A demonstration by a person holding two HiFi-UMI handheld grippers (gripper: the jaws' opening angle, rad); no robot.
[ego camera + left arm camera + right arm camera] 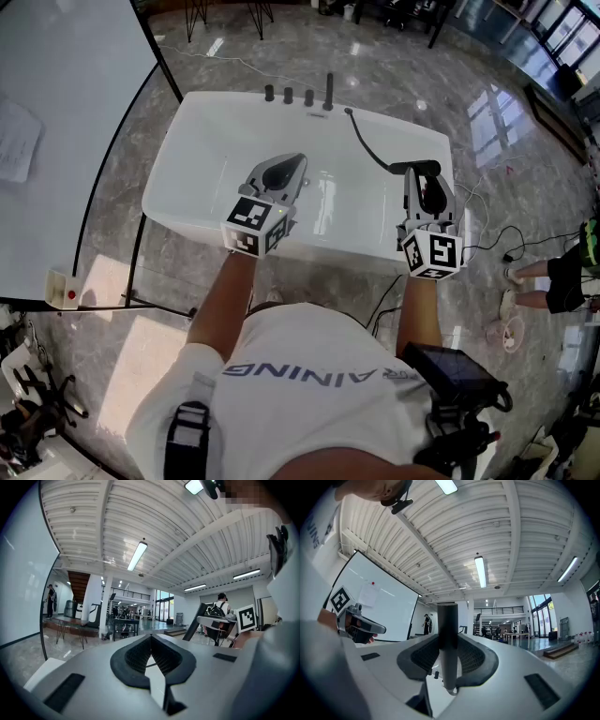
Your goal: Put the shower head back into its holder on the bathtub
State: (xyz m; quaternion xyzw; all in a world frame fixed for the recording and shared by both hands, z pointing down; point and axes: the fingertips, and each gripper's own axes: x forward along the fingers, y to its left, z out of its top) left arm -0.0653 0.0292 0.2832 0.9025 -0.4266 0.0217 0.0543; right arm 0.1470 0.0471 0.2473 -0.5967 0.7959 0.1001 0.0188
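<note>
– Over the right end of the bathtub (202, 141), my right gripper (449, 639) is clamped on the shower head (449, 616). Its dark round handle stands upright between the ribbed pads.
– And your left one?
– My left gripper (151, 639) is pinched together with nothing in it. It is held level above the bathtub's near rim, about midway along.
– What stage is this?
– I judge it to be the carry: the shower head is gripped and raised but not yet docked. Its black hose (367, 142) loops from the handle across the white basin to the bathtub's far rim, where a row of black fittings (298, 95) stands. I take the holder to be among them, though I cannot tell which one it is.
– So what next?
– I would need to reach across to the far rim and keep the handle upright. Then I would line it up over the holder and lower it in before easing the pads apart, minding that the hose does not snag.
– How does it look?
– Matte, dark, slim and cylindrical, with a paler tip at its lower end.
</note>
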